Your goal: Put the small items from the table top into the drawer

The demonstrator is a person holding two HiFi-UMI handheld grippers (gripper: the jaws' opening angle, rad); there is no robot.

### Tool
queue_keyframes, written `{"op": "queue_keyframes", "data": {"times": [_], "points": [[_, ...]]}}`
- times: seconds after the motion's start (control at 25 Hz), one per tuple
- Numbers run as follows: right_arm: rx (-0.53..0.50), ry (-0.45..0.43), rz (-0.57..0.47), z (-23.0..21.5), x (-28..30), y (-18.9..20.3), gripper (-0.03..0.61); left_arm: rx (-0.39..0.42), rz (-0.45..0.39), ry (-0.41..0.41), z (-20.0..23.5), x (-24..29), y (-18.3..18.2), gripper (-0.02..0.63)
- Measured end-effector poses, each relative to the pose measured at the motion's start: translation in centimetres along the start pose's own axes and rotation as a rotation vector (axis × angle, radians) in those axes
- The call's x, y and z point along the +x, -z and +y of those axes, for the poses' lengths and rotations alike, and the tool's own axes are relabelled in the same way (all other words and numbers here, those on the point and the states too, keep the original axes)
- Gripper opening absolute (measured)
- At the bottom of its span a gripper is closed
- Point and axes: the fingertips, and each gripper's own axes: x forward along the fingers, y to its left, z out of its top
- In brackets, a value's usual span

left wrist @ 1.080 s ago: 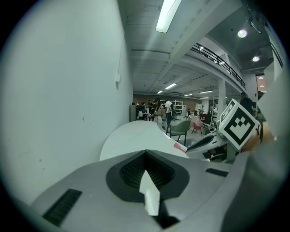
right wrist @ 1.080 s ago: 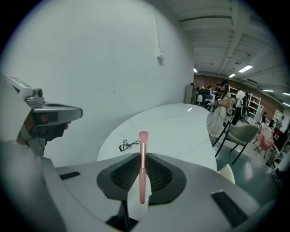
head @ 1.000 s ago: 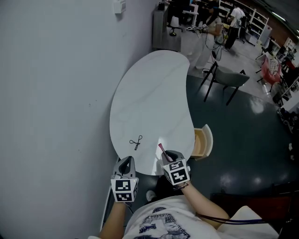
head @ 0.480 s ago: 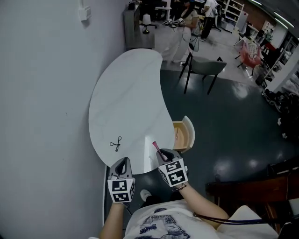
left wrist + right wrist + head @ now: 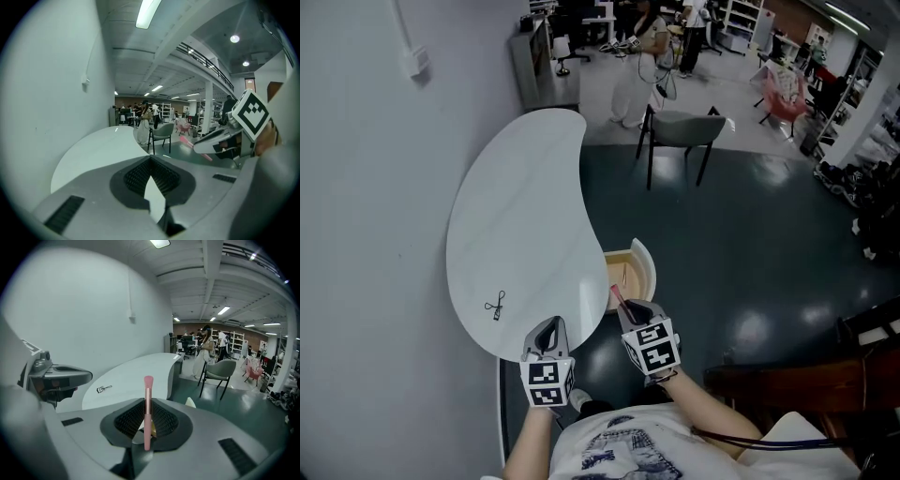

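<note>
From the head view, my left gripper hangs at the near edge of the white bench, its fingers pressed together with nothing between them. My right gripper is off the bench, over the dark floor. Its fingers are clamped on the pink brush, whose far end sticks out past the fingertips. In the picture that end lies against the near part of the open drawer. The eyelash curler lies on the bench, well to the left of both grippers.

In the left gripper view, the fingers are together and empty, with the bench ahead. My right gripper shows at the right, the brush poking from its tip.

In the right gripper view, the brush stands upright between the ribbed pads. They grip its handle on both sides, low down. Its pink head rises clear above the fingers. The curler rests on the bench to the left, beyond my left gripper. A pale corner just right of the fingers may be the drawer front; I cannot tell.
</note>
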Motion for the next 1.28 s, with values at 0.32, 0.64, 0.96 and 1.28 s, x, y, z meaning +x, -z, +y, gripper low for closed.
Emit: {"op": "queue_keyframes", "data": {"times": [0.32,0.64,0.96,1.28], "points": [[0.021,-0.017,-0.026,-8.6,-3.1,1.1,0.060,0.043,-0.005,0.004,-8.9,3.7,-2.5,0.020],[0.024,-0.066,-0.019,-14.9,-4.6,3.4,0.060,0.043,0.014,-0.011,-15.9,7.5,-2.3,0.020],[0.030,-0.105,-0.028,-18.1,-5.3,4.1,0.060,0.045,0.025,-0.055,-19.0,9.0,-2.5,0.020],[0.033,-0.106,-0.033,-19.0,-4.9,4.6,0.060,0.047,0.062,-0.083,-18.8,9.3,-1.9,0.020]]}}
